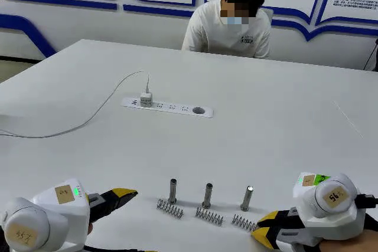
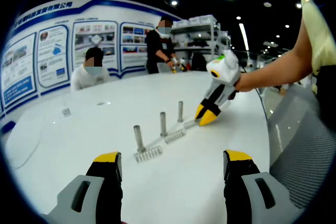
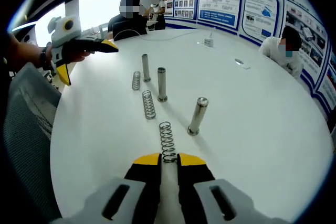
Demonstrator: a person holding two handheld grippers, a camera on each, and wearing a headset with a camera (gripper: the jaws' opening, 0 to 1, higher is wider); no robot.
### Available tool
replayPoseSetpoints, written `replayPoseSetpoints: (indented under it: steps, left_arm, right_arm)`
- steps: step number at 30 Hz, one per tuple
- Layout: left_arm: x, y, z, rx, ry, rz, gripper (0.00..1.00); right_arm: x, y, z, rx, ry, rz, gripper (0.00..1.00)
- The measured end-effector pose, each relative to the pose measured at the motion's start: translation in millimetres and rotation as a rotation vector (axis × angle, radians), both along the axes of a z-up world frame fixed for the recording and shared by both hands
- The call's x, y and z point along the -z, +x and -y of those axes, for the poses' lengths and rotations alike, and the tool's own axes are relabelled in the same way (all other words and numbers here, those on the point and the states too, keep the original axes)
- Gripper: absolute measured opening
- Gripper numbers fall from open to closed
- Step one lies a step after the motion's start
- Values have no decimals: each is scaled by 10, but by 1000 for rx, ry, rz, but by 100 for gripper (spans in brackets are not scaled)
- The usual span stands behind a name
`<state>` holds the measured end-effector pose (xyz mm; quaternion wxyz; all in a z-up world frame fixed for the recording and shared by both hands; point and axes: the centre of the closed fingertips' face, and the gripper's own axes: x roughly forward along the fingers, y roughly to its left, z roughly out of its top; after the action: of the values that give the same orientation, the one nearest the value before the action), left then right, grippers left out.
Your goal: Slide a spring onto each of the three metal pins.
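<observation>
Three upright metal pins (image 1: 172, 190) (image 1: 208, 195) (image 1: 247, 198) stand in a row near the front of the white table (image 1: 266, 128). One spring lies on the table in front of each: left (image 1: 170, 208), middle (image 1: 209, 216), right (image 1: 243, 223). My right gripper (image 1: 264, 229) is at the right spring's outer end. In the right gripper view its jaws (image 3: 169, 159) are closed on the near end of that spring (image 3: 167, 139), which still lies flat beside its pin (image 3: 197, 115). My left gripper (image 2: 173, 157) stands open and holds nothing, left of the left pin (image 2: 138, 137) and its spring (image 2: 148, 153).
A white power strip (image 1: 168, 107) with a plugged charger (image 1: 146, 98) and a trailing cable (image 1: 88, 121) lies mid-table. A person (image 1: 230, 25) sits at the far edge. Bare tabletop lies between the strip and the pins.
</observation>
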<state>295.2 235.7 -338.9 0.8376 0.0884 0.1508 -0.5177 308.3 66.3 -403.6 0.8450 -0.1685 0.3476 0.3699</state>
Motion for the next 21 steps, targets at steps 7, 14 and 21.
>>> replayPoseSetpoints:
  steps: [7, 14, 21]
  left_arm:
    - [16, -32, 34, 13, 4, -3, 80]
    - [48, -86, 106, 40, 7, -11, 79]
    - [89, -149, 198, 78, 11, -16, 75]
  right_arm:
    - [10, -5, 7, 3, -7, -1, 12]
    - [-57, -77, -17, -1, 2, -5, 11]
    - [-233, -201, -158, -50, 11, 11, 11]
